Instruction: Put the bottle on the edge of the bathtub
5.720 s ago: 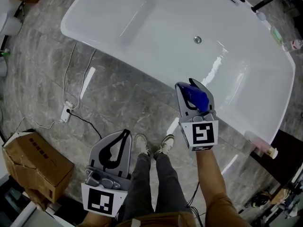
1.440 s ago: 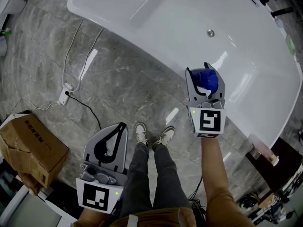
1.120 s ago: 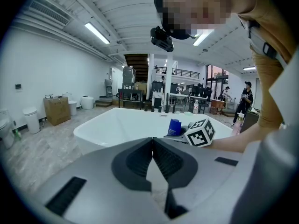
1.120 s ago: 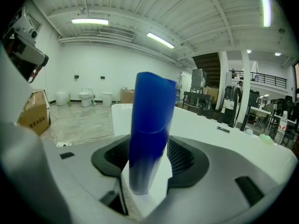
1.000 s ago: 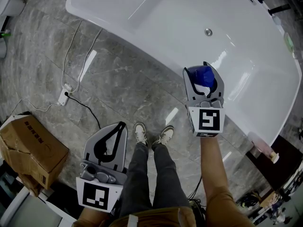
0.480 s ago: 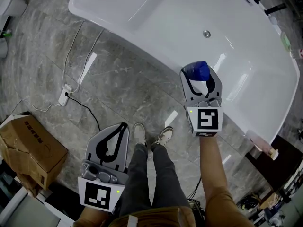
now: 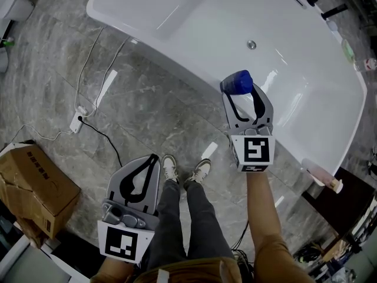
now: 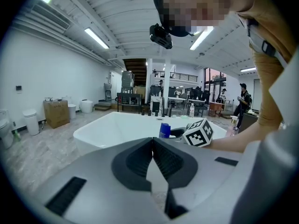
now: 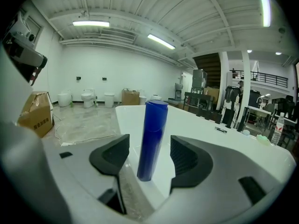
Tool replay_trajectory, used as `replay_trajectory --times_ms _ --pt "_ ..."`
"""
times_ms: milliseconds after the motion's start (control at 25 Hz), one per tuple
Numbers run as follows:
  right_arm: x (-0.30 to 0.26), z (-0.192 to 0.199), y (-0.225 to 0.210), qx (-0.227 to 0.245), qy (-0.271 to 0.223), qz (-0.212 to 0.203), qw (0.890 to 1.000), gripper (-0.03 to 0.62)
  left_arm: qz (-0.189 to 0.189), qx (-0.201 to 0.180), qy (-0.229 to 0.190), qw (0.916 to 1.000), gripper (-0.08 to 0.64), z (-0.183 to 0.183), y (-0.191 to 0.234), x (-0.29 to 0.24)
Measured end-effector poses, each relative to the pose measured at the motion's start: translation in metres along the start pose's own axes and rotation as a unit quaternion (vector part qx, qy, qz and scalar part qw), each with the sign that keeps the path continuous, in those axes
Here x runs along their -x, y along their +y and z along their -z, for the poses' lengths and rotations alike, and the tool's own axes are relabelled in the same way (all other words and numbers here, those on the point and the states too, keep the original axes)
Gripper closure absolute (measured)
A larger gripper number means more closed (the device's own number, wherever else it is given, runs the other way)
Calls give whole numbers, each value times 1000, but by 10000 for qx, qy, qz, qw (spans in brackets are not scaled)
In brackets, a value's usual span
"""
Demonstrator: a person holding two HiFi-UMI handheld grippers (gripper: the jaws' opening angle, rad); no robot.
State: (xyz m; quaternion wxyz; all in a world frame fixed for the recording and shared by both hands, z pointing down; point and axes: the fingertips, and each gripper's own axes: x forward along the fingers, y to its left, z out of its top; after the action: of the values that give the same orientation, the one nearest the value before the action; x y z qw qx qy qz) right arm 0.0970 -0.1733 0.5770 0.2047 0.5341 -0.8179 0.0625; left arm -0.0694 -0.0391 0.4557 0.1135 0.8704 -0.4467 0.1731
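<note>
Right claw [image 9: 149, 158] jaws just spread wide, pads clear of the bottle [image 9: 152, 139]. It stands upright between them on the bathtub [image 7: 165, 52] near rim. Retreat straight back. Left claw [image 8: 153, 146] closed, empty, farther off.

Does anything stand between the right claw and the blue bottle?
Nothing visible. The right claw has just been opening its jaws; the blue bottle stands upright between them on the bathtub rim, touching neither.

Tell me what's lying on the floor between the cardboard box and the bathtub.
The head view shows a white power strip with its cables on the grey stone floor between the cardboard box and the bathtub.
</note>
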Motion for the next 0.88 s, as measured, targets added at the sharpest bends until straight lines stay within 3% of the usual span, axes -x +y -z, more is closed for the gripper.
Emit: replay_trajectory --times_ms 760,840,880 --pt "55 -10 10 -39 -30 -8 10000 335 140 1 -283 9995 554 -13 -26 20" --pt "62 -11 9 -31 -2 57 10000 358 179 8 -299 9994 554 -14 -30 22" --pt "65 -11 9 -25 23 104 9999 401 202 -4 -294 9994 554 -15 -31 23"
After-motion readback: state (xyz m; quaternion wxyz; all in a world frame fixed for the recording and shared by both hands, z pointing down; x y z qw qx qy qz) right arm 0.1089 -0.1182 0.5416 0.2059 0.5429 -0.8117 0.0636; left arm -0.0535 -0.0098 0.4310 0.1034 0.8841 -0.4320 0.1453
